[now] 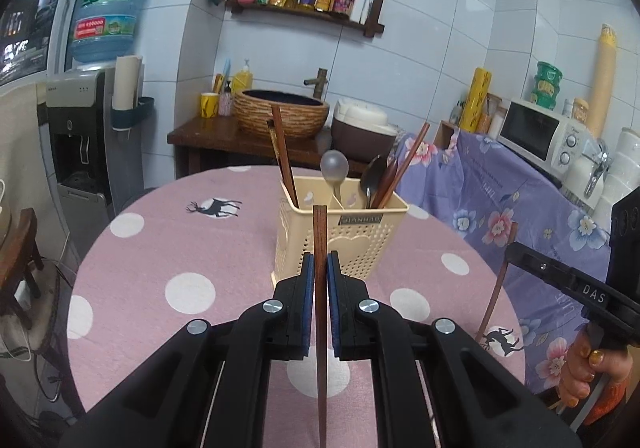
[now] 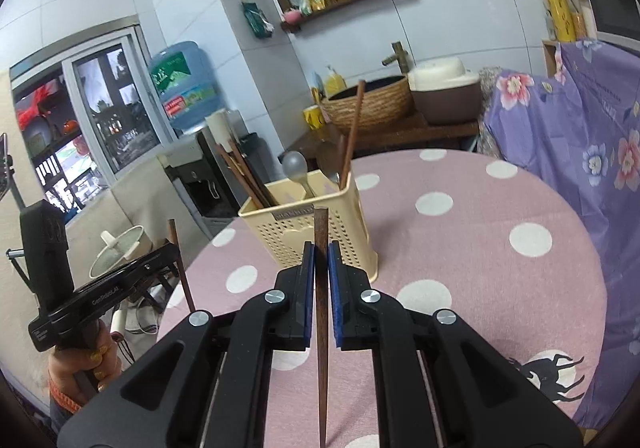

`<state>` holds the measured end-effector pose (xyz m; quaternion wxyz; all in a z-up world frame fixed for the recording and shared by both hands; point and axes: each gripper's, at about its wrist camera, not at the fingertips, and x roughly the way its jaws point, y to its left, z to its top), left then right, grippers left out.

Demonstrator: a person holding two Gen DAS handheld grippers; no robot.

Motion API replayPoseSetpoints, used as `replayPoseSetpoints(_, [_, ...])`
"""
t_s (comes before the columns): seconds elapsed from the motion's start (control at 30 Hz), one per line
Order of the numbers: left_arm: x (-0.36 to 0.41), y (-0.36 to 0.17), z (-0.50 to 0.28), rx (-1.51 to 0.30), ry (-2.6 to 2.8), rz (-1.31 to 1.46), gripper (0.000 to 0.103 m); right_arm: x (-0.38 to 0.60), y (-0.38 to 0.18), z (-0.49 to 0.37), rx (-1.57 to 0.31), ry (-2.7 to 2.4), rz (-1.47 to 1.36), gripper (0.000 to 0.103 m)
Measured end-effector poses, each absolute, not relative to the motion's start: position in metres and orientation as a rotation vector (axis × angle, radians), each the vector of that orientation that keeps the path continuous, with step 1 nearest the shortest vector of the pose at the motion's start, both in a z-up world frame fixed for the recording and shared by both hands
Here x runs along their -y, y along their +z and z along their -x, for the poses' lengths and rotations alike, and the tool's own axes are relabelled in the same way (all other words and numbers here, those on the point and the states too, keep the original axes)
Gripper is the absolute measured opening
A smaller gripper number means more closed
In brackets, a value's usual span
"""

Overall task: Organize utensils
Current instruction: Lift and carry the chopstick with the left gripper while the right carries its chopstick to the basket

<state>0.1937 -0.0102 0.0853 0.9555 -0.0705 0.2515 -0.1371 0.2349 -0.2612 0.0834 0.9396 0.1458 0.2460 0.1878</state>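
Observation:
A cream perforated utensil holder [image 1: 340, 236] [image 2: 308, 236] stands on the pink dotted round table [image 1: 160, 256] [image 2: 480, 248], with several chopsticks and spoons upright in it. My left gripper [image 1: 320, 264] is shut on a brown chopstick [image 1: 320, 232], held upright just in front of the holder. My right gripper [image 2: 320, 256] is shut on a second brown chopstick [image 2: 321, 232], also in front of the holder. The right gripper with its chopstick [image 1: 496, 288] shows at the right edge of the left wrist view. The left gripper with its chopstick [image 2: 180, 268] shows at the left of the right wrist view.
Behind the table a dark wooden stand carries a woven basin [image 1: 280, 111] and a brown pot with a white lid [image 1: 364, 131]. A water dispenser [image 1: 80, 143] stands at the left. A purple flowered cloth [image 1: 520, 199] covers a counter with a microwave [image 1: 536, 131] at the right.

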Motion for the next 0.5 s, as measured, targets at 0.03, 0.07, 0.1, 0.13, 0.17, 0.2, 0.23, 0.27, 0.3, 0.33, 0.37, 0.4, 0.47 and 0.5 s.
replayPoseSetpoints(0.03, [0.009, 0.088, -0.192, -0.499, -0.274, 0.142, 0.008, 0.260, 0.086, -0.232, -0.495, 0.386, -0.294, 0.008])
replayPoseSetpoints(0.07, [0.007, 0.090, -0.191, -0.488, -0.269, 0.141, 0.008, 0.260, 0.088, -0.231, -0.490, 0.390, -0.292, 0.008])
replayPoseSetpoints(0.1, [0.005, 0.092, -0.191, -0.478, -0.266, 0.142, 0.008, 0.259, 0.090, -0.229, -0.485, 0.393, -0.290, 0.008])
replayPoseSetpoints(0.13, [0.002, 0.093, -0.190, -0.470, -0.263, 0.149, 0.008, 0.257, 0.092, -0.229, -0.481, 0.396, -0.288, 0.008])
replayPoseSetpoints(0.17, [0.000, 0.095, -0.190, -0.464, -0.262, 0.160, 0.008, 0.255, 0.094, -0.228, -0.478, 0.398, -0.284, 0.008])
replayPoseSetpoints(0.2, [-0.002, 0.096, -0.191, -0.461, -0.264, 0.170, 0.008, 0.253, 0.095, -0.228, -0.476, 0.400, -0.280, 0.008])
replayPoseSetpoints(0.23, [-0.003, 0.097, -0.190, -0.458, -0.266, 0.172, 0.008, 0.252, 0.096, -0.228, -0.473, 0.403, -0.274, 0.008])
replayPoseSetpoints(0.27, [-0.003, 0.098, -0.189, -0.453, -0.265, 0.169, 0.008, 0.250, 0.097, -0.227, -0.472, 0.405, -0.270, 0.008])
replayPoseSetpoints(0.3, [-0.003, 0.099, -0.189, -0.447, -0.261, 0.162, 0.008, 0.249, 0.098, -0.227, -0.470, 0.406, -0.267, 0.008])
replayPoseSetpoints(0.33, [-0.002, 0.099, -0.188, -0.444, -0.259, 0.157, 0.008, 0.247, 0.099, -0.227, -0.469, 0.406, -0.264, 0.008])
replayPoseSetpoints(0.37, [-0.001, 0.099, -0.187, -0.443, -0.259, 0.155, 0.008, 0.246, 0.099, -0.226, -0.467, 0.406, -0.262, 0.008])
replayPoseSetpoints(0.4, [-0.001, 0.099, -0.187, -0.442, -0.261, 0.155, 0.008, 0.246, 0.100, -0.226, -0.466, 0.405, -0.260, 0.008])
replayPoseSetpoints(0.47, [-0.002, 0.100, -0.187, -0.440, -0.261, 0.155, 0.008, 0.244, 0.100, -0.228, -0.466, 0.404, -0.256, 0.008])
replayPoseSetpoints(0.5, [-0.002, 0.100, -0.187, -0.439, -0.260, 0.154, 0.008, 0.244, 0.100, -0.228, -0.466, 0.403, -0.254, 0.008])
